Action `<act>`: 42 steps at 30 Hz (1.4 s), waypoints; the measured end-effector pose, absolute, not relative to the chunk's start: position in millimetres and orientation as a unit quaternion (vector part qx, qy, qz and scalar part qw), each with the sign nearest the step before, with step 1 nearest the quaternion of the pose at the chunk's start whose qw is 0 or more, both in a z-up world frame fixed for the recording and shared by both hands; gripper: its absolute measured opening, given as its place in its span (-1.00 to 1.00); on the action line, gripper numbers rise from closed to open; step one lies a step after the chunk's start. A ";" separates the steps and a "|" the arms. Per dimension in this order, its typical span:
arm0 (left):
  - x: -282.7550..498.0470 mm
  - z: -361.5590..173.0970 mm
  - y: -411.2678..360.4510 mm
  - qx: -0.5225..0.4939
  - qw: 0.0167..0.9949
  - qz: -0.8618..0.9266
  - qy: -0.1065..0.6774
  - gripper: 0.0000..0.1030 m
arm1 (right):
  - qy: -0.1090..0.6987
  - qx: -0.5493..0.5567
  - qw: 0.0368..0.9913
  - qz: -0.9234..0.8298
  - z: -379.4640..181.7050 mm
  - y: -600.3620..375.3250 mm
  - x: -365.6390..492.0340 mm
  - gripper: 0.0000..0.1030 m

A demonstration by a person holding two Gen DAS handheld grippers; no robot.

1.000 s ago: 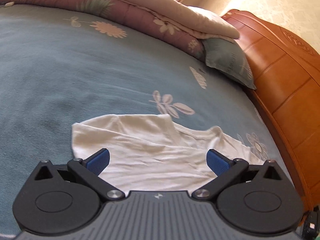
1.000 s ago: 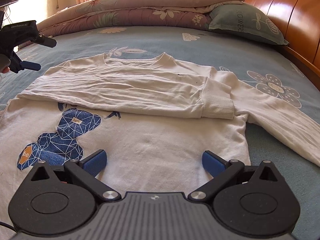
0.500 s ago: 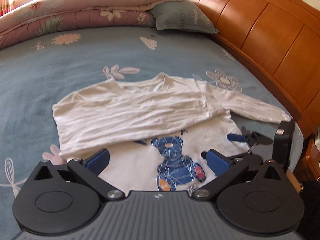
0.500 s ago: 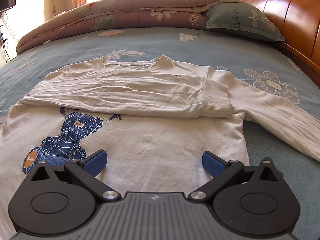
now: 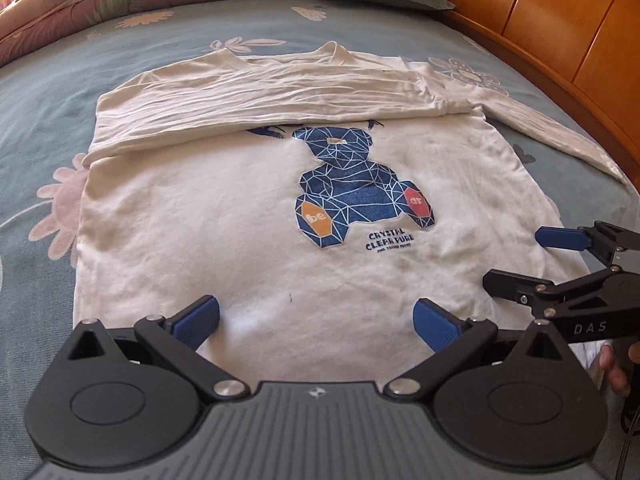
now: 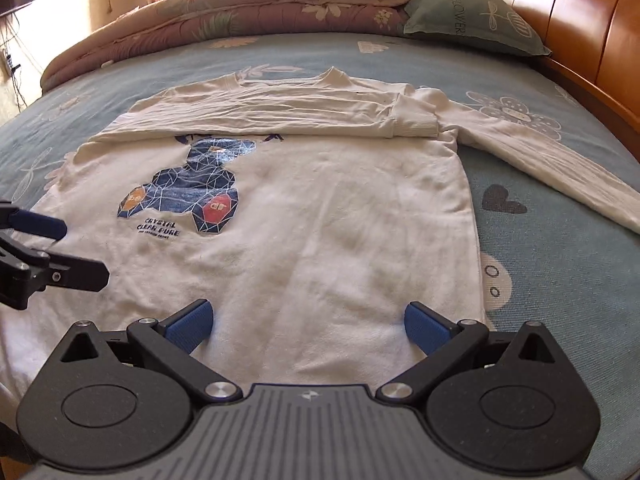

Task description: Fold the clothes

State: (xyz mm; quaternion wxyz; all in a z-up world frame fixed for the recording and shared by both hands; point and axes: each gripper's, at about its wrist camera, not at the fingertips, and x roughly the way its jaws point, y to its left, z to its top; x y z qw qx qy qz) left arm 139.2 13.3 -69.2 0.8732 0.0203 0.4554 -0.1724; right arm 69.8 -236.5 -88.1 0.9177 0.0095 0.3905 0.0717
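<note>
White sweatshirt flat on bed, one sleeve folded across chest, left gripper and right gripper both wide, empty, over hem.

Open right claw over white sweatshirt.

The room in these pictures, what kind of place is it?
Most likely a bedroom in a home. A white sweatshirt lies spread on a bed with a blue flowered sheet, beside a wooden headboard, with a pillow and a folded quilt behind it.
</note>
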 end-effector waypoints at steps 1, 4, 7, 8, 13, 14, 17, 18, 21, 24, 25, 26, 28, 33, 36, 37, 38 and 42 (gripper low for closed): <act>138.0 -69.5 13.9 0.019 0.874 -0.170 0.455 0.99 | 0.387 0.015 0.919 0.071 -88.6 -238.1 69.5 1.00; 132.9 -70.9 15.4 0.018 0.878 -0.159 0.452 0.99 | 0.377 0.013 0.924 0.070 -90.3 -237.5 67.6 1.00; 123.4 -74.5 12.9 0.047 0.881 -0.156 0.444 0.99 | 0.370 0.013 0.926 0.072 -91.0 -238.6 65.4 1.00; 120.2 -75.7 12.1 0.057 0.882 -0.155 0.442 0.99 | 0.369 0.013 0.926 0.074 -90.9 -239.1 65.0 1.00; 97.6 -76.8 12.3 0.078 0.886 -0.140 0.435 0.99 | 0.366 0.012 0.927 0.081 -91.3 -240.8 62.7 1.00; 94.2 -75.6 13.4 0.077 0.885 -0.137 0.437 0.99 | 0.364 0.010 0.928 0.082 -91.6 -240.8 62.3 1.00; 87.1 -64.3 14.1 0.078 0.891 -0.133 0.428 0.99 | 0.361 0.007 0.929 0.083 -92.4 -240.1 61.2 1.00; 86.0 -59.6 13.8 0.076 0.894 -0.133 0.422 0.99 | 0.360 0.007 0.929 0.083 -92.5 -240.1 61.1 1.00; 89.0 -46.4 11.2 0.066 0.901 -0.139 0.405 0.99 | 0.359 0.006 0.930 0.082 -92.5 -239.7 60.7 1.00; 96.0 -52.5 7.0 0.054 0.897 -0.139 0.417 0.99 | 0.360 0.005 0.929 0.082 -92.0 -239.7 60.3 1.00; 97.1 -59.4 6.2 0.050 0.892 -0.138 0.428 0.99 | 0.362 0.005 0.928 0.084 -91.4 -240.1 60.2 1.00; 97.7 -67.8 5.8 0.046 0.886 -0.135 0.441 0.99 | 0.365 0.004 0.927 0.086 -90.8 -240.4 60.1 1.00; 90.0 -79.8 3.0 0.061 0.889 -0.130 0.435 0.99 | 0.369 0.002 0.925 0.089 -89.5 -241.1 59.8 1.00; 84.0 -68.9 3.6 0.062 0.893 -0.136 0.425 0.99 | 0.379 -0.001 0.920 0.098 -86.3 -242.9 59.3 1.00; 82.9 -61.0 4.4 0.055 0.894 -0.141 0.421 0.99 | 0.387 0.059 0.913 0.110 -73.7 -262.0 60.5 1.00; 84.9 -58.8 3.1 0.050 0.895 -0.146 0.419 0.99 | 0.380 0.088 0.914 0.113 -68.1 -273.4 60.3 1.00; 86.9 -56.5 1.8 0.045 0.895 -0.151 0.417 0.99 | 0.369 0.118 0.915 0.114 -62.2 -285.8 59.9 1.00; 95.1 -48.0 -4.0 0.025 0.896 -0.172 0.408 0.99 | 0.320 0.218 0.918 0.088 -43.2 -355.5 63.1 1.00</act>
